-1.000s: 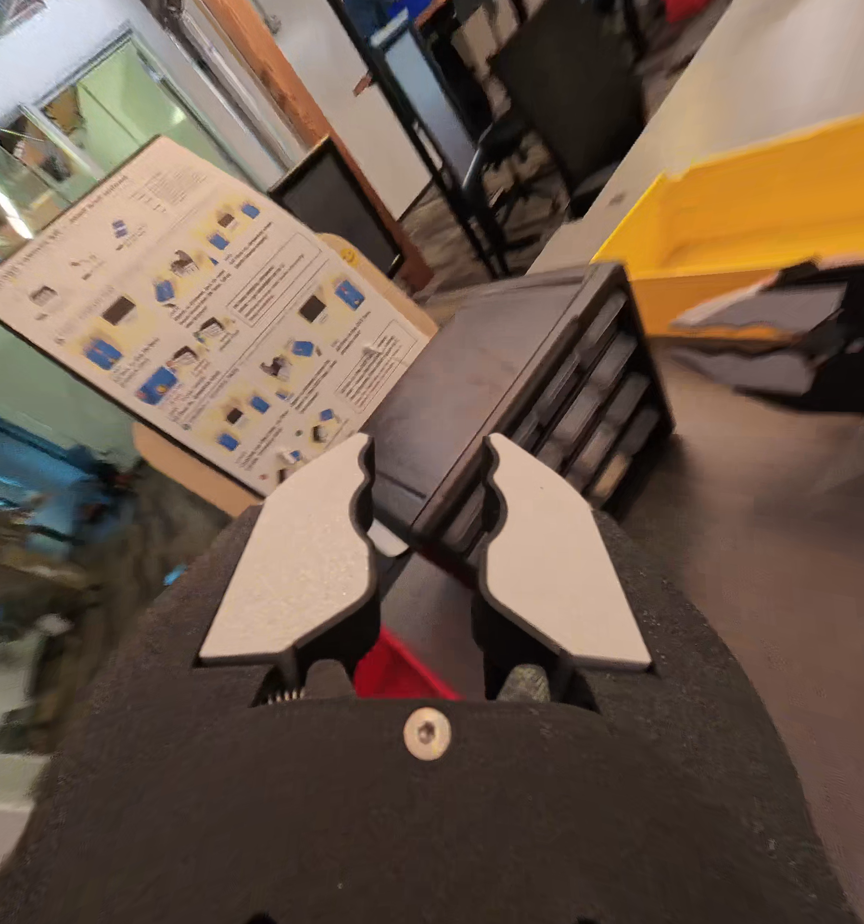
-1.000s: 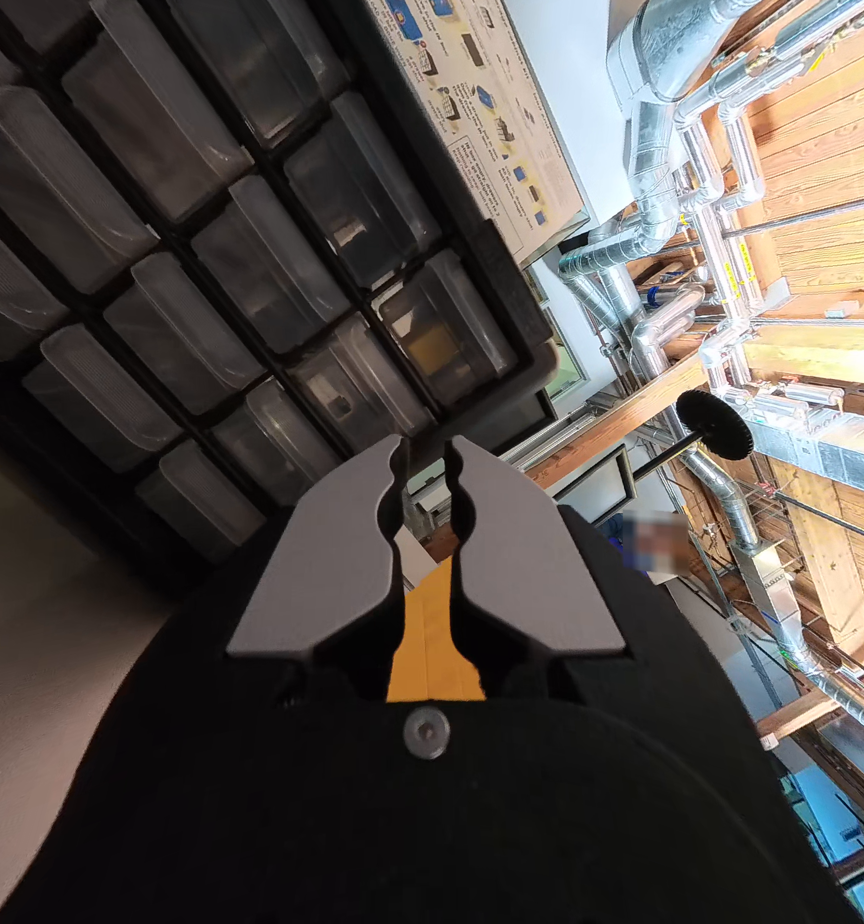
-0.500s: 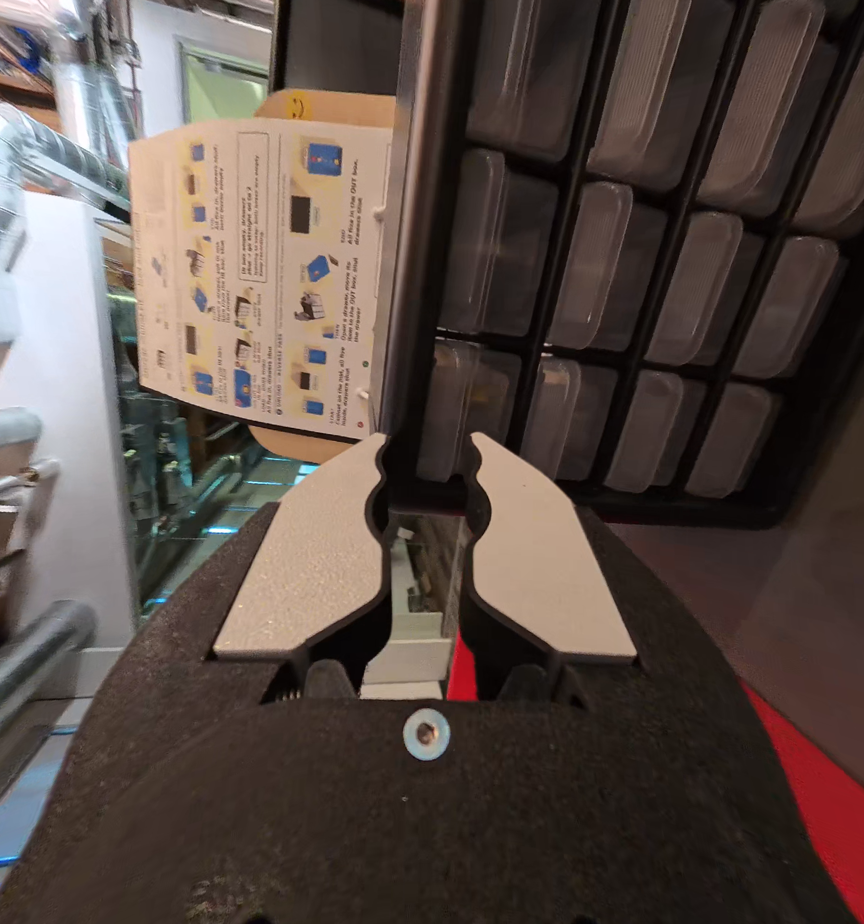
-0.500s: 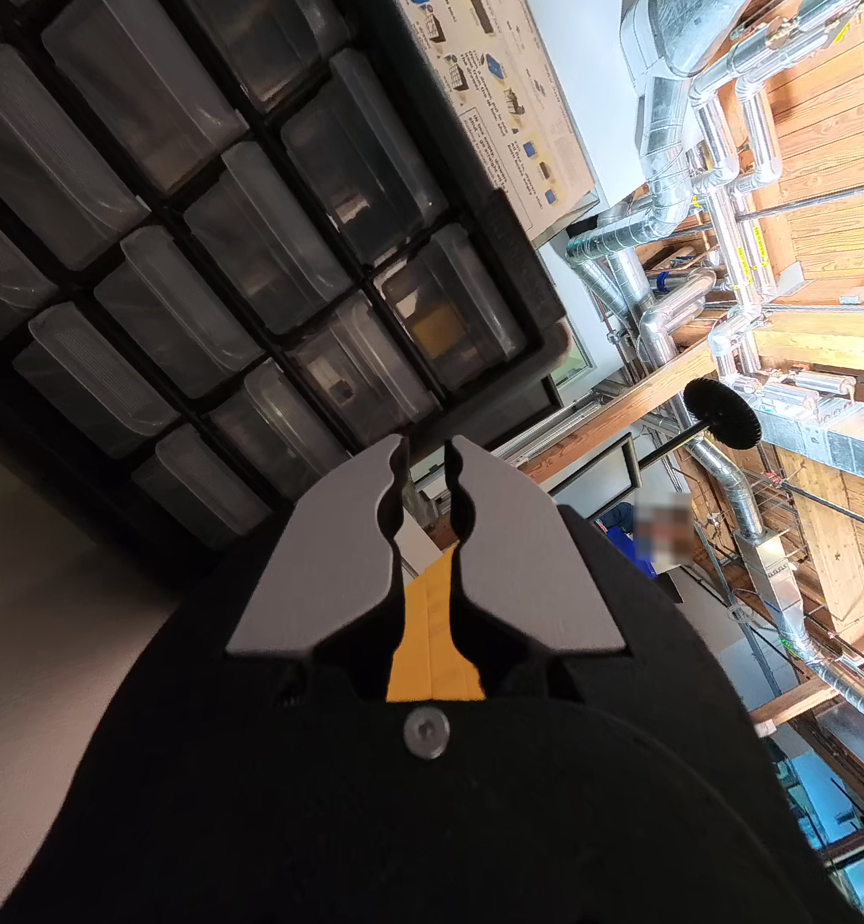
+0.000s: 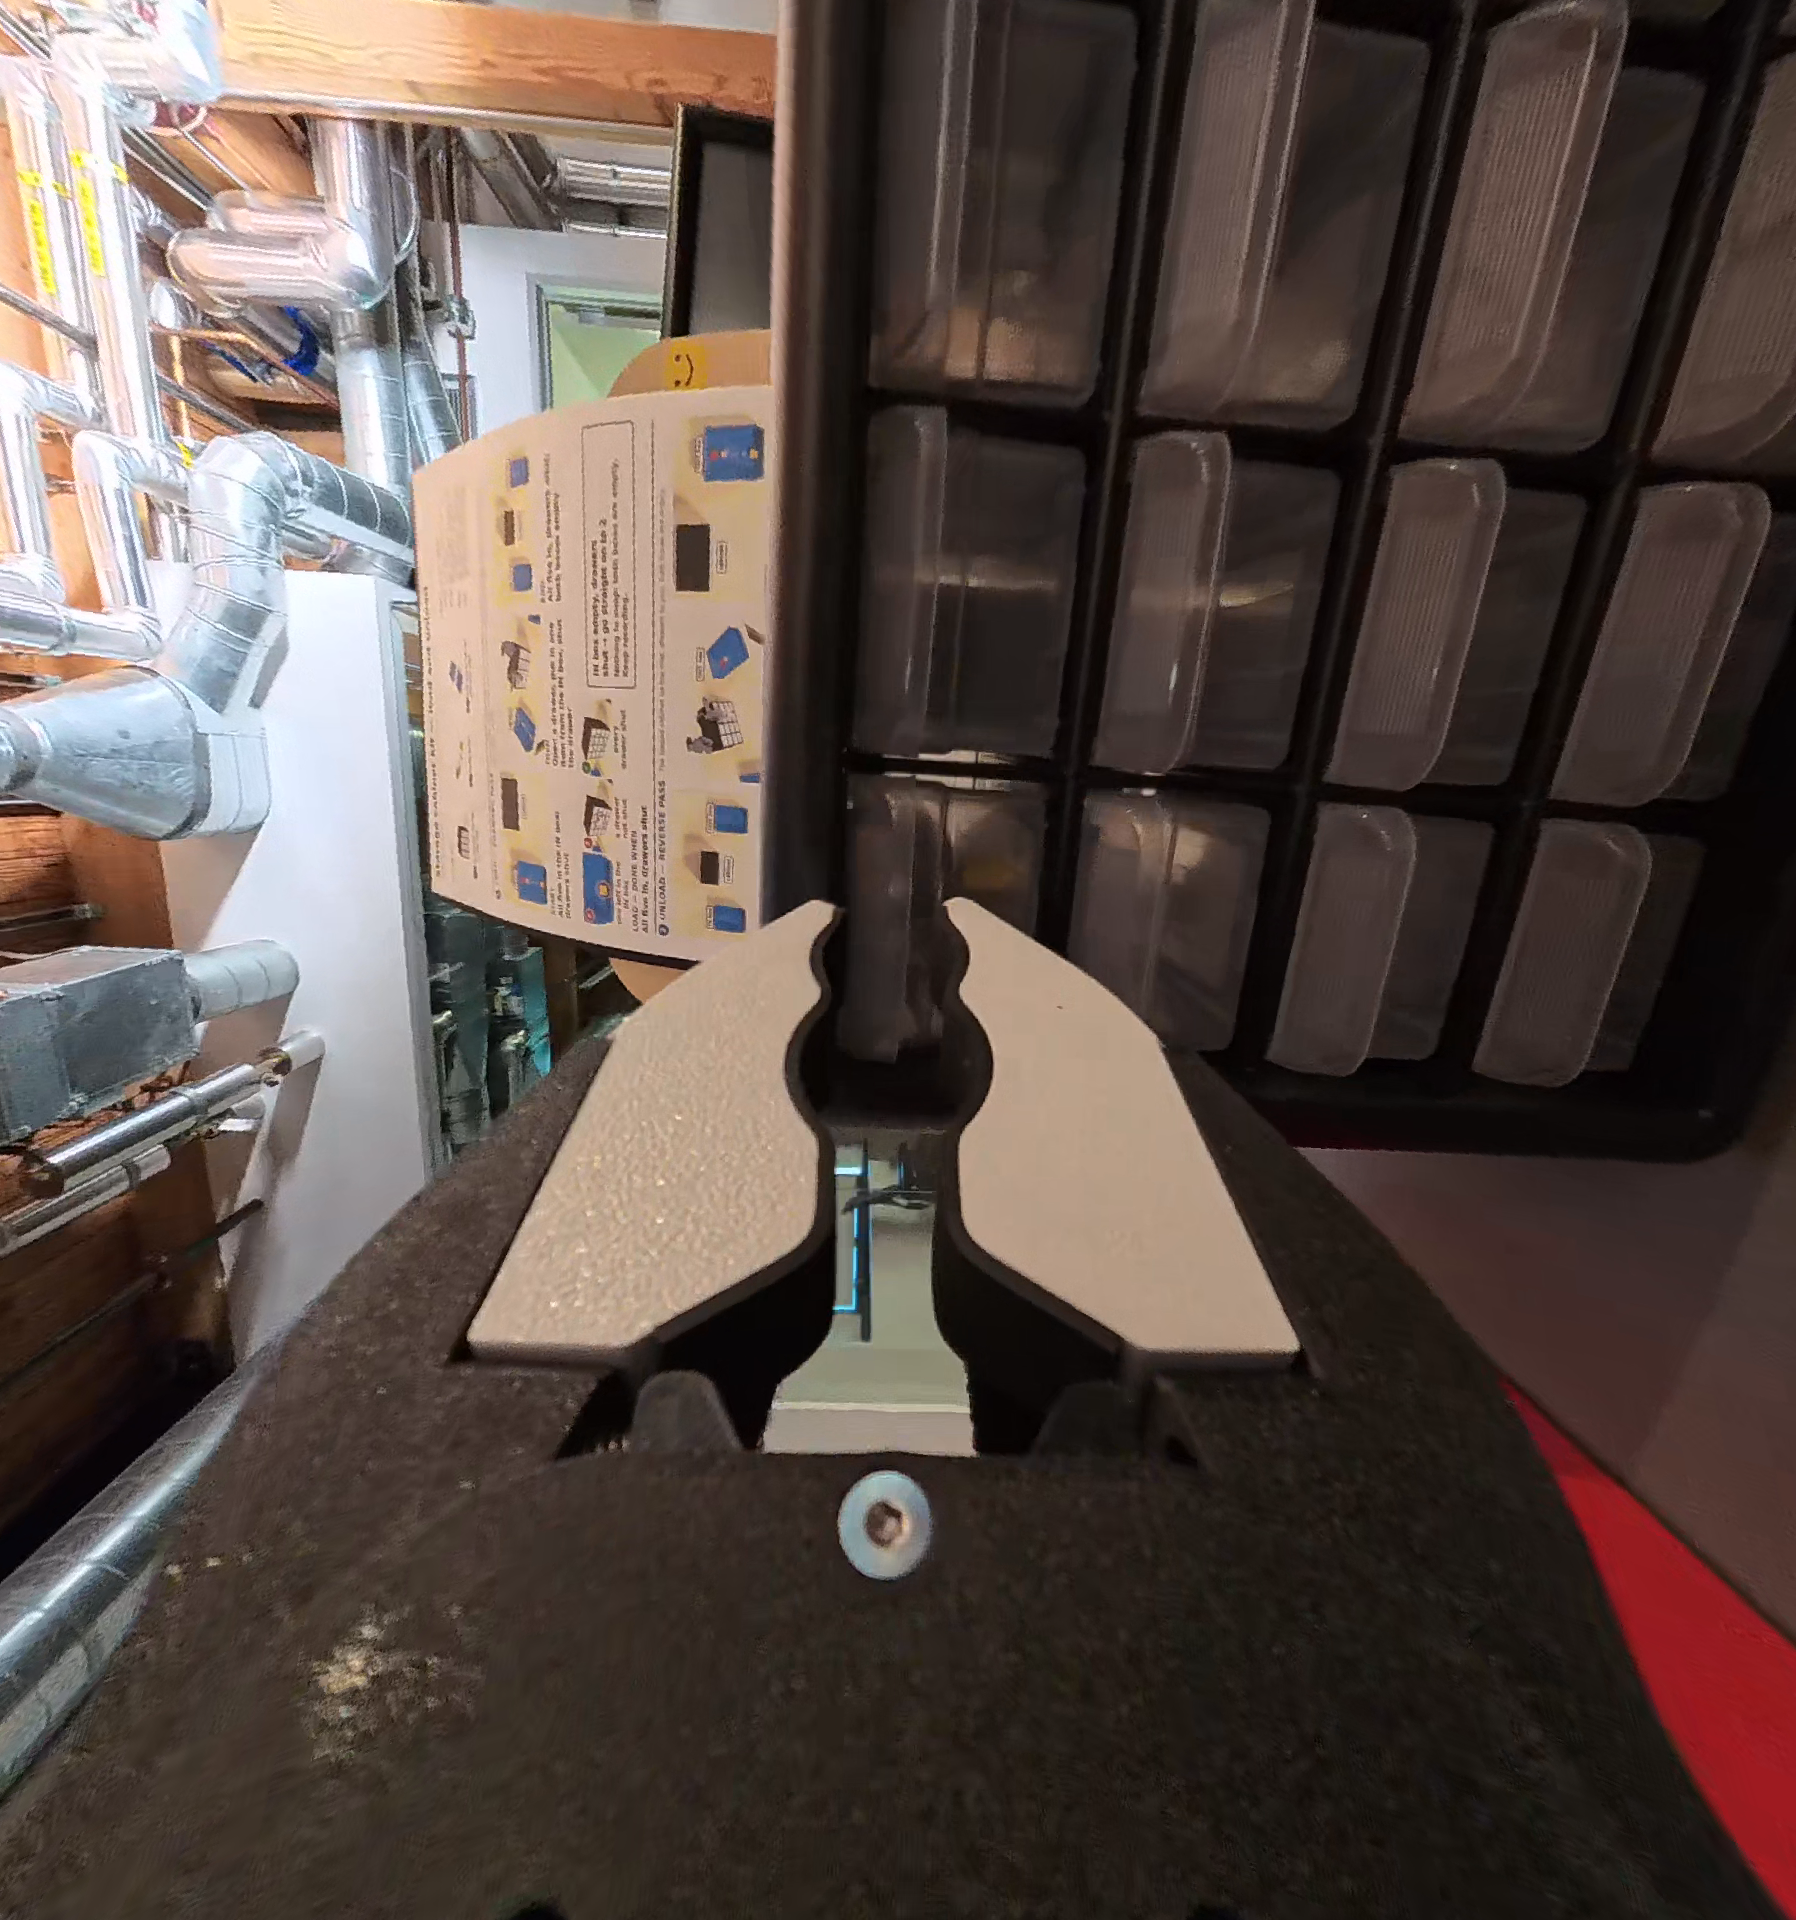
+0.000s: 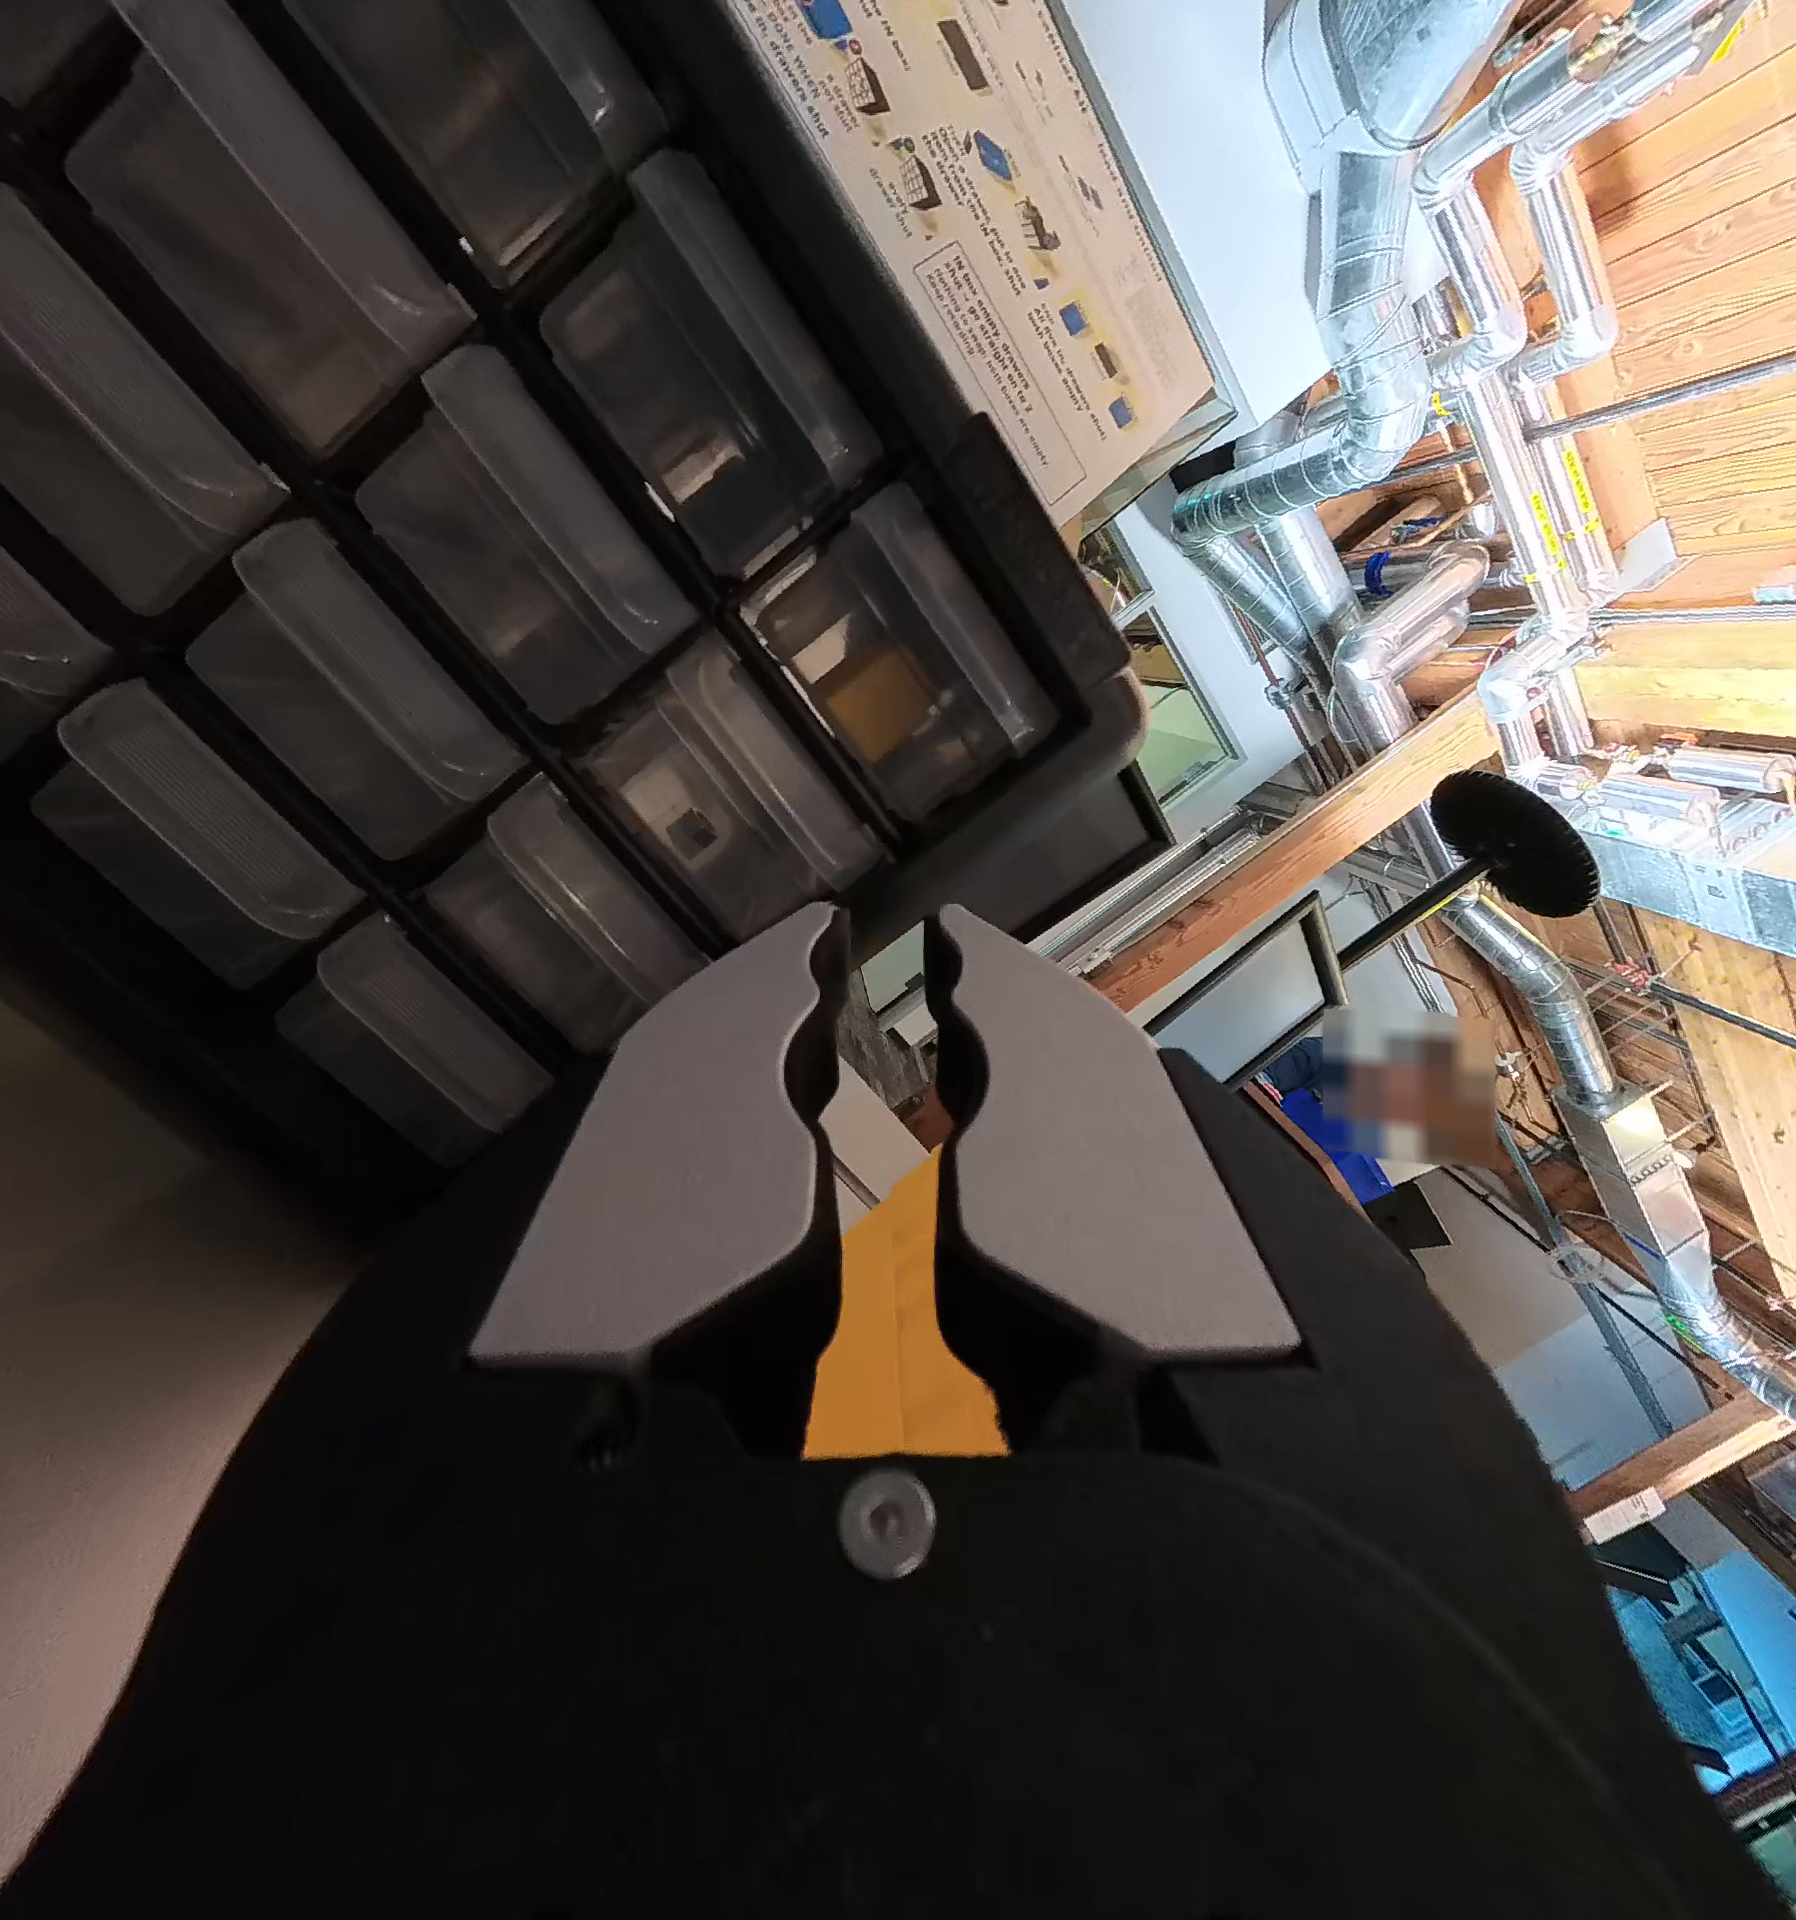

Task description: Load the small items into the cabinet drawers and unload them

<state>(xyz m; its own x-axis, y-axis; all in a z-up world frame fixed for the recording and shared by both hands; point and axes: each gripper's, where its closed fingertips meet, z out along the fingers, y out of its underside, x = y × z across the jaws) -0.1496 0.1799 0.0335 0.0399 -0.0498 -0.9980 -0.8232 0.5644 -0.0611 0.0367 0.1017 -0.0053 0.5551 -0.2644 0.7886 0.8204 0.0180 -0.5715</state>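
Note:
The black cabinet [image 5: 1559, 790] with clear drawers fills the upper right of the left wrist view. My left gripper [image 5: 892, 914] is shut on its left side wall [image 5: 811, 520], which runs down between the fingers. In the right wrist view the cabinet [image 6: 1008, 561] lies at the upper left. One drawer near its corner holds a yellow item [image 6: 878, 696]; the drawer beside it holds a small dark item [image 6: 691, 831]. My right gripper [image 6: 889, 914] is at that corner, its jaws nearly shut with a narrow gap and nothing seen between them.
A red bin [image 5: 1725, 1683] lies low on the right under my left gripper. A yellow bin [image 6: 904, 1351] shows behind my right fingers. An instruction poster [image 5: 603, 675] stands behind the cabinet. The grey tabletop [image 6: 94, 1351] lies under the cabinet. Tip to tip, the grippers are about 20 cm apart. The cabinet [image 6: 1008, 561] lies some 7 cm from my right tips, 15 cm from my left tips.
My left gripper swung in from above the cabinet, rolled sideways and closed on its left side wall. My right gripper stayed nearly shut and shifted only slightly against the cabinet.

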